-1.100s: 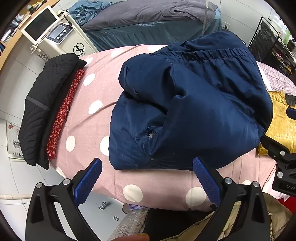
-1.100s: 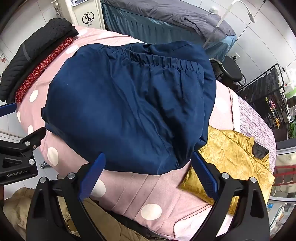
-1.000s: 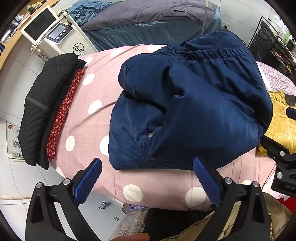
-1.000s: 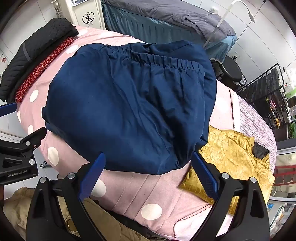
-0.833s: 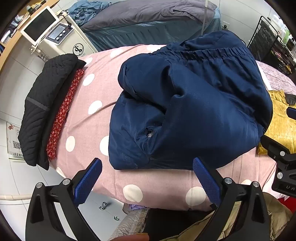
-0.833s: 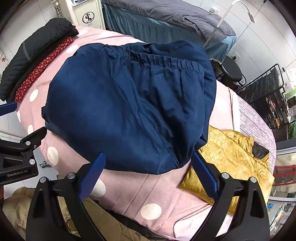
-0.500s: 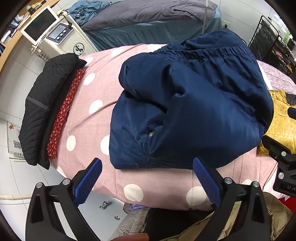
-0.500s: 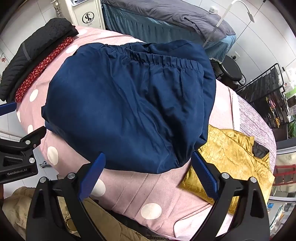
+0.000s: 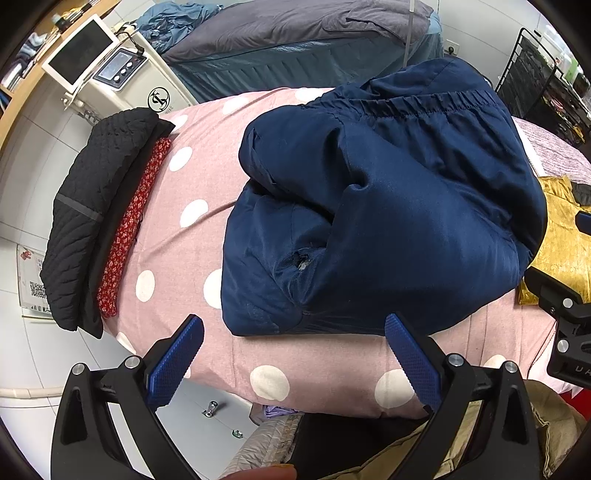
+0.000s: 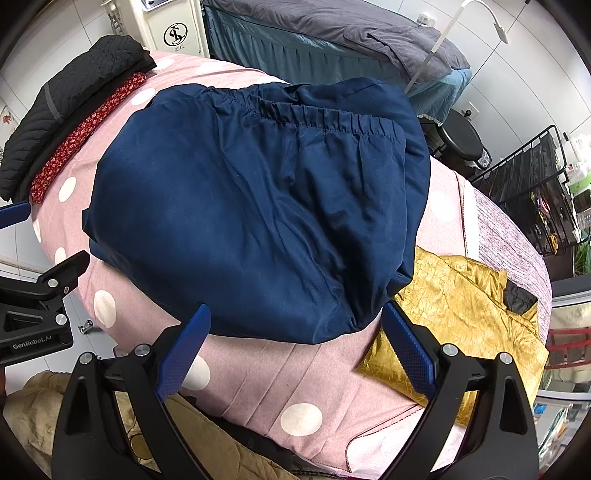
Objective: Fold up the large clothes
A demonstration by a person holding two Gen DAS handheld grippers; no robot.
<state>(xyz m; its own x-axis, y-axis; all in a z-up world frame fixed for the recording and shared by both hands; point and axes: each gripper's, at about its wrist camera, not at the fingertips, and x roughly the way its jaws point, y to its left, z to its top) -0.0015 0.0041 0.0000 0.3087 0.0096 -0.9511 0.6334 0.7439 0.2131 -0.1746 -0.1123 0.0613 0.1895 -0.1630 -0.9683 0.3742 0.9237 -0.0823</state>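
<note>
A large navy blue garment (image 9: 388, 206) with an elastic waistband lies folded in a thick bundle on the pink polka-dot bed (image 9: 192, 243). It also shows in the right wrist view (image 10: 258, 206). My left gripper (image 9: 293, 332) is open and empty, just short of the garment's near edge. My right gripper (image 10: 295, 328) is open and empty over the near right edge of the same garment. Neither touches the cloth.
A folded black quilted jacket (image 9: 88, 206) on a red floral cloth (image 9: 129, 229) lies at the bed's left edge. A crumpled gold garment (image 10: 461, 314) lies to the right. A white machine (image 9: 122, 74), a grey bed (image 10: 332, 29) and a black wire rack (image 10: 524, 166) stand behind.
</note>
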